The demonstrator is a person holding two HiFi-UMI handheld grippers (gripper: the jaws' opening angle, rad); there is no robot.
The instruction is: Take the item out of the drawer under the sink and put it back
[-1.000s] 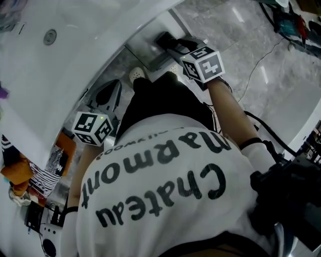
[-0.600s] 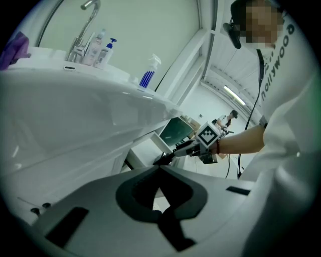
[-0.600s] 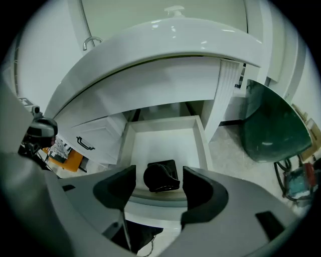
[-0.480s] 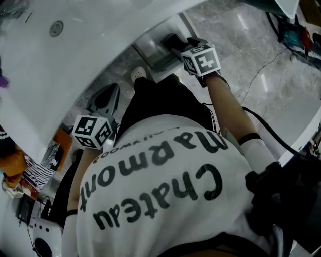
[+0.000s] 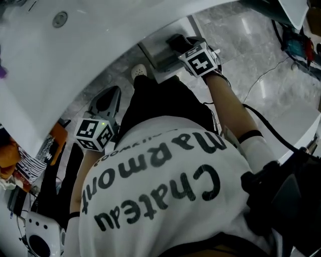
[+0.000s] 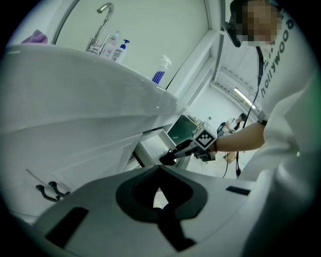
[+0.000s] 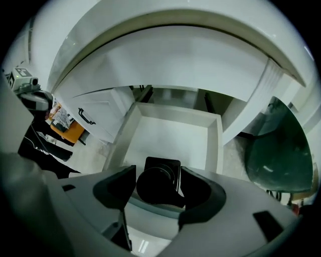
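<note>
Under the white sink [image 5: 75, 50] a white drawer [image 7: 214, 145] stands pulled out. A black item [image 7: 159, 180] with a round front and a square back sits at the drawer's near end. My right gripper [image 7: 159, 186] points steeply down over it; its jaws have just been opening and now stand open on either side of the item, not clamped on it. In the head view the right gripper [image 5: 173, 42] reaches into the drawer [image 5: 153, 56]. My left gripper [image 6: 159, 170] hangs shut and empty lower beside the cabinet; in the head view the left gripper [image 5: 106, 103] shows by my left leg.
A shut cabinet door with a dark handle [image 7: 86, 118] lies left of the drawer. A dark green panel [image 7: 281, 150] stands to its right. A tap [image 6: 103, 15] and bottles [image 6: 120, 47] top the sink. Orange and striped items [image 5: 52, 148] and cables [image 5: 261, 65] lie on the marble floor.
In the head view the right gripper's marker cube has rolled and sunk closer to the drawer. The left gripper has shifted only slightly.
</note>
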